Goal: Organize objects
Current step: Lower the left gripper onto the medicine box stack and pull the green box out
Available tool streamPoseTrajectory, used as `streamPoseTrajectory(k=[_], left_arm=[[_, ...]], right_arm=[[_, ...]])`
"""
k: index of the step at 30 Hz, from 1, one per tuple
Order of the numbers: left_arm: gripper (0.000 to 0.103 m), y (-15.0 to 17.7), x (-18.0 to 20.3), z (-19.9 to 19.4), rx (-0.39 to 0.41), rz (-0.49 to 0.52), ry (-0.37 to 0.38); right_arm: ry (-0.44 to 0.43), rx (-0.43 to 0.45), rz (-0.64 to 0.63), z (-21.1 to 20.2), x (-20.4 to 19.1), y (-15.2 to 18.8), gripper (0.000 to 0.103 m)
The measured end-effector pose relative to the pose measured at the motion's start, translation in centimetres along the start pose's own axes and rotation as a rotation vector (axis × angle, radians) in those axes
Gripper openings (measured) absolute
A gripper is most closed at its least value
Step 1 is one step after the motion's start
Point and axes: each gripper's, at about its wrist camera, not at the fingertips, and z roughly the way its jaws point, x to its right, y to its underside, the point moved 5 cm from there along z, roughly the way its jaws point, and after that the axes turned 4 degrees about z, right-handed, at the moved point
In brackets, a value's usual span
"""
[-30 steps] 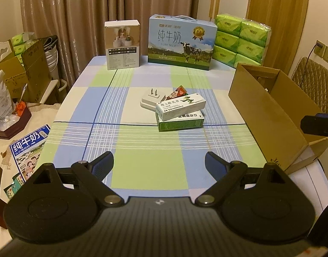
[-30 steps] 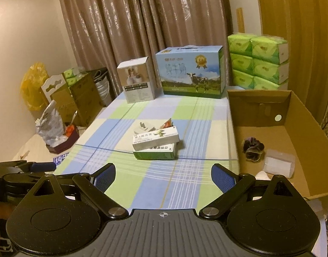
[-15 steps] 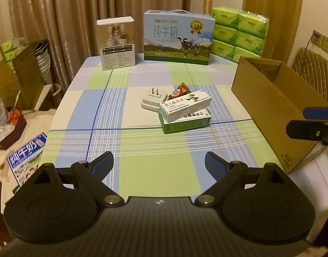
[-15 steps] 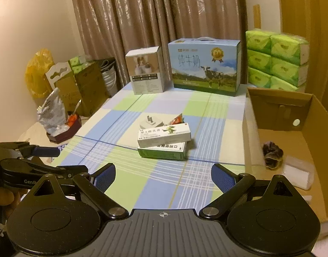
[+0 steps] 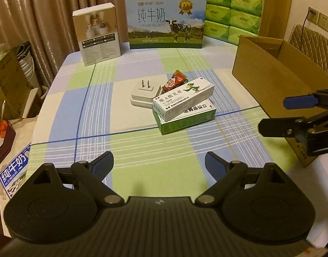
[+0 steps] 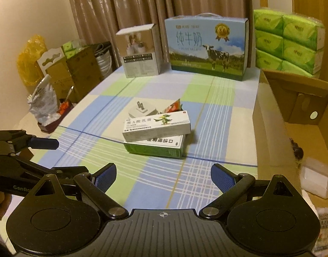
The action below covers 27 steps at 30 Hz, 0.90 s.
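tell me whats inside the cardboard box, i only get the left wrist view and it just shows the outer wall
observer: a dark crumpled thing lies on the floor of the cardboard box.
operator: anything else in there
observer: a clear plastic container, nearer the right wrist camera than the dark thing.
operator: anything off to the left i cant see
observer: a yellow bag at the far left of the right wrist view.

White carton (image 5: 183,101) atop green carton (image 5: 188,120), plug adapter (image 5: 145,93) beside, cardboard box (image 5: 270,79) right
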Motion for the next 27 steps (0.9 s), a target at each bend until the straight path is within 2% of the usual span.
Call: streamPoseTrajectory(k=[5, 8, 11, 21, 25, 27], left_arm=[[0.090, -0.3, 0.0, 1.7, -0.010, 0.023, 0.013], [0.090, -0.6, -0.1, 2.5, -0.013, 0.033, 0.017], [0.090, -0.8, -0.3, 3.3, -0.014, 0.039, 0.021], [0.088, -3.2, -0.4, 6.1, 0.010, 0.100, 0.068], [0.077, -4.8, 0.0, 8.2, 0.011, 0.166, 0.103], [0.074, -5.6, 0.4, 9.2, 0.020, 0.203, 0.119]], right_arm=[[0.010, -0.018, -0.003, 1.8, 0.7, -0.1, 0.091], [0.009, -0.039, -0.007, 2.7, 0.9, -0.1, 0.082], [0.019, -0.052, -0.019, 3.6, 1.1, 0.0, 0.078], [0.039, -0.074, -0.029, 6.1, 2.6, -0.5, 0.075], [0.041, -0.079, -0.030, 6.8, 3.1, -0.3, 0.075], [0.037, -0.082, -0.029, 7.0, 3.2, -0.3, 0.075]])
